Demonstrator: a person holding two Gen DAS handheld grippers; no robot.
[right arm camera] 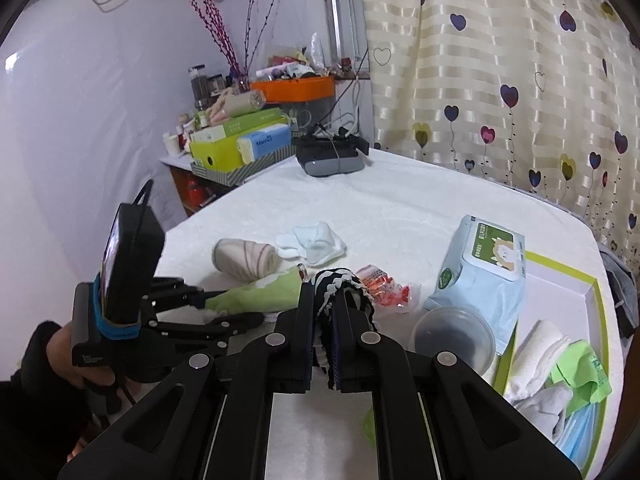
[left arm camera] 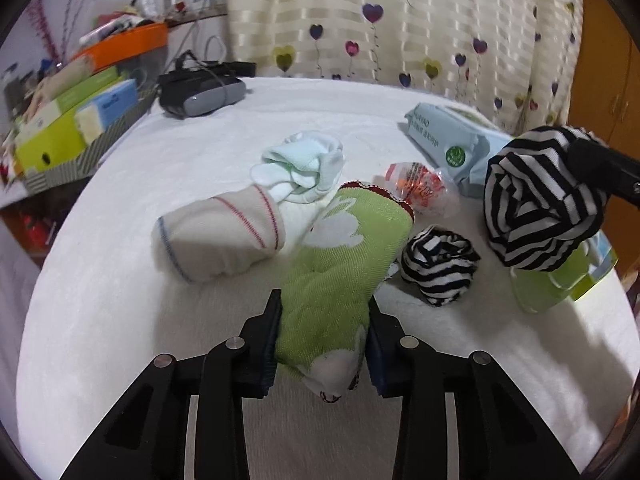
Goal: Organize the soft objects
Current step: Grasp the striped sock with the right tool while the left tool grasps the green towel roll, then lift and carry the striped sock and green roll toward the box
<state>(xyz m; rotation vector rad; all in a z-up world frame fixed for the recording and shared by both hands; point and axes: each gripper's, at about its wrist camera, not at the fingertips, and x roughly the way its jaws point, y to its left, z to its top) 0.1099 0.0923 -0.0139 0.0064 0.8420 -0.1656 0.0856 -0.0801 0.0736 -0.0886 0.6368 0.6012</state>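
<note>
Your left gripper [left arm camera: 324,340] has its fingers [left arm camera: 269,344] pressed against both sides of a green sock [left arm camera: 344,264] with white patches, which lies on the white-covered bench [left arm camera: 120,320]. The fingers grip the sock at its near end, while the far end rests on the bench beside a rolled beige sock [left arm camera: 220,236] and a pale mint sock bundle [left arm camera: 304,168].

Your right gripper [right arm camera: 324,340] is clenched on a black-and-white striped bundle [left arm camera: 540,200], held raised above the bench at the right. A second, smaller striped bundle [left arm camera: 440,266] sits on the bench just beside the green sock.

At the far right of the right wrist view is a green-edged white box [right arm camera: 560,280] that already holds some soft things, among them a white rolled cloth [right arm camera: 536,356] and a green cloth [right arm camera: 580,372]. This looks like the place where the soft things go.

To do this step well, lift the green sock straight up first, so its far end clears the beige sock and the crinkly orange snack wrapper [left arm camera: 416,188]. The grip is near one end, so expect the rest to hang and swing. Carry the striped bundle to the box and keep clear of the wet-wipes pack [right arm camera: 480,276] and the clear plastic tub [right arm camera: 454,336] that stand beside it.

Hard to make out: the right gripper's fingers hide most of the striped bundle in its own view. The box is cut off at the frame's edge, so its free room is unclear. A green translucent object under the raised bundle in the left view cannot be identified.
</note>
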